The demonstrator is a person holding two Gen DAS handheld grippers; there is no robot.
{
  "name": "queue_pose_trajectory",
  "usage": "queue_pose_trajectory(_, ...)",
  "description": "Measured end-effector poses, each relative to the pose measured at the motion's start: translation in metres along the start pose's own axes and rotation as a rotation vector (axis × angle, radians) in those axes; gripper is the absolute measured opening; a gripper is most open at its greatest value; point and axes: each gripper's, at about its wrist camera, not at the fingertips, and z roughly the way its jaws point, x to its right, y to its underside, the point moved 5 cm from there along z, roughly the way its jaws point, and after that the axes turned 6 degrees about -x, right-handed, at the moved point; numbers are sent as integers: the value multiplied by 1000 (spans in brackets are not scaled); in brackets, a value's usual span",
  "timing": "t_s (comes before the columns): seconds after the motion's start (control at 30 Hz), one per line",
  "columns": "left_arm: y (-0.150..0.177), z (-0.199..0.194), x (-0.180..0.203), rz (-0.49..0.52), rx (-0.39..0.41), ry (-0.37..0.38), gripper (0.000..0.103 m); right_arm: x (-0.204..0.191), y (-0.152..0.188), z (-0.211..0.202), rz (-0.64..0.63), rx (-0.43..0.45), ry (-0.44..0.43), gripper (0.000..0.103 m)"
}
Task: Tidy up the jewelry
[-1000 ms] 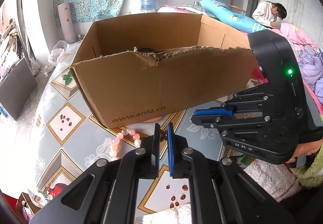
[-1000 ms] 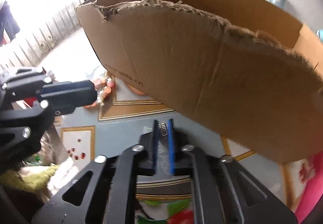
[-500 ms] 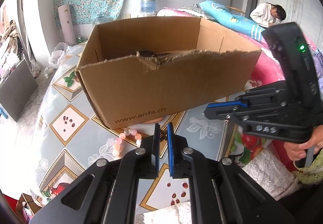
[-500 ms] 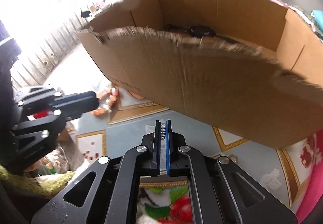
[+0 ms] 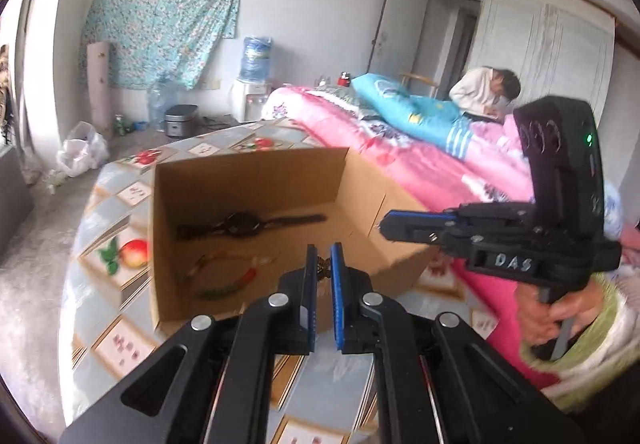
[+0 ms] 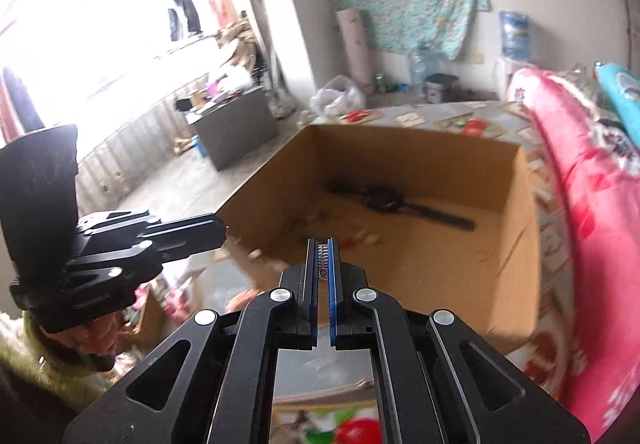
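An open cardboard box (image 5: 248, 180) (image 6: 400, 152) stands on the patterned table (image 5: 100, 244). On its floor lie a black wristwatch (image 5: 248, 224) (image 6: 384, 198) and a colourful bead string (image 5: 224, 276). My left gripper (image 5: 323, 250) hovers above the box's near wall, shut on a small dark and gold piece of jewelry (image 5: 322, 269). My right gripper (image 6: 323, 244) also hangs over the near rim, shut on a small ribbed silvery piece (image 6: 323, 262). Each gripper shows in the other's view, the right gripper (image 5: 386, 226) on the right and the left gripper (image 6: 218, 232) on the left.
A bed with a pink quilt (image 5: 420, 164) runs close along the table's right side, and a person (image 5: 486, 88) sits beyond it. A water dispenser (image 5: 252, 84), bags and a grey cabinet (image 6: 236, 128) stand on the floor past the table.
Both grippers have risen from in front of the box's torn near wall to above its rim, so the inside shows. Each keeps its small piece between the pads.
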Motion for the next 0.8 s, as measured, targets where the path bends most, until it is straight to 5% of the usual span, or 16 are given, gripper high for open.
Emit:
queue_pose_trajectory(0.3,-39,84,-5,-52,-135,51,6,65,-26,52,217,-166,-26,9)
queue_pose_trajectory(0.47,-39,110,-17,-111,-194,25,7,87,-30,54,300,-147,-57,20)
queue_pose_trajectory(0.8,-43,87,-34,-163,-120,-1,15,93,-28,19,314,-59,-91,23)
